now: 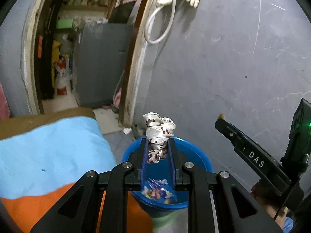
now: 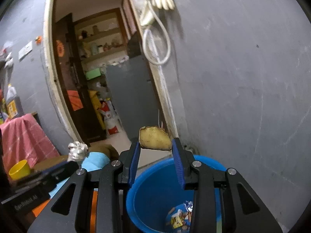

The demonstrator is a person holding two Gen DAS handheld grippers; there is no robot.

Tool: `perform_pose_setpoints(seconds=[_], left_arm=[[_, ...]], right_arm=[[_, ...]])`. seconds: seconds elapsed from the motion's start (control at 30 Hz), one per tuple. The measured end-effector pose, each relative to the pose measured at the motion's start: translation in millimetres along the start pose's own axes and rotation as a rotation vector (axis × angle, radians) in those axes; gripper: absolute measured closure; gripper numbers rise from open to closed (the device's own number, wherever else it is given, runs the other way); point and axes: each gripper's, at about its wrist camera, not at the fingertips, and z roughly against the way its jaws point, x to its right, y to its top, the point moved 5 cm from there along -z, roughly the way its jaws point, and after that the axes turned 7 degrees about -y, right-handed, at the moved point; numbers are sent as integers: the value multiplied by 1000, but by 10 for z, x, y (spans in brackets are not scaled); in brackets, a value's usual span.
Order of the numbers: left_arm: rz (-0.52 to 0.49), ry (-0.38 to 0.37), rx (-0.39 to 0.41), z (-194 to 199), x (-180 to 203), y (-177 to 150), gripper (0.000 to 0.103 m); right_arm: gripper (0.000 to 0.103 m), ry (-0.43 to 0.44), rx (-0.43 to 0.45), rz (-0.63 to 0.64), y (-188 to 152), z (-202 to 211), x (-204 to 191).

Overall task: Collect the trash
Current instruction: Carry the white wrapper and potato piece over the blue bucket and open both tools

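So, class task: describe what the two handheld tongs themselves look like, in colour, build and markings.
Both are black, angular linkage frames with cut-out slots and round silver pivot pins. The left tongs and right tongs carry blue ribbed pads inside the fingers. In the left view, the right one's side shows white letters "DAS" and a small green light.

Two wrist fisheyes, each angled down along its tool, close above the shared blue bucket point(image 1: 202, 161), doorway point(image 2: 93, 73) beyond.
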Motion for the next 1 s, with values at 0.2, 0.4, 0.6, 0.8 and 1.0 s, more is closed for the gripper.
perform_pose_setpoints(seconds=[0.2,0.4,0.6,0.8,1.0], left_arm=[[47,-12,-76,-247,-22,-130,59],[64,16,-78,-235,-104,-188,58],[62,40,-65,-203,-151,-161,58],[53,51,-55,-147,-144,-134,58],[40,64,-47,-54,-164,-107,58]], right_arm=[[65,-31,-76,-34,-80,-103,202],[60,-32,-89,-64,-85,-84,302],[58,-27,-78,-67,-64,-69,301],[58,-26,-79,-64,-55,-84,291],[57,-24,-79,-62,-43,-94,277]])
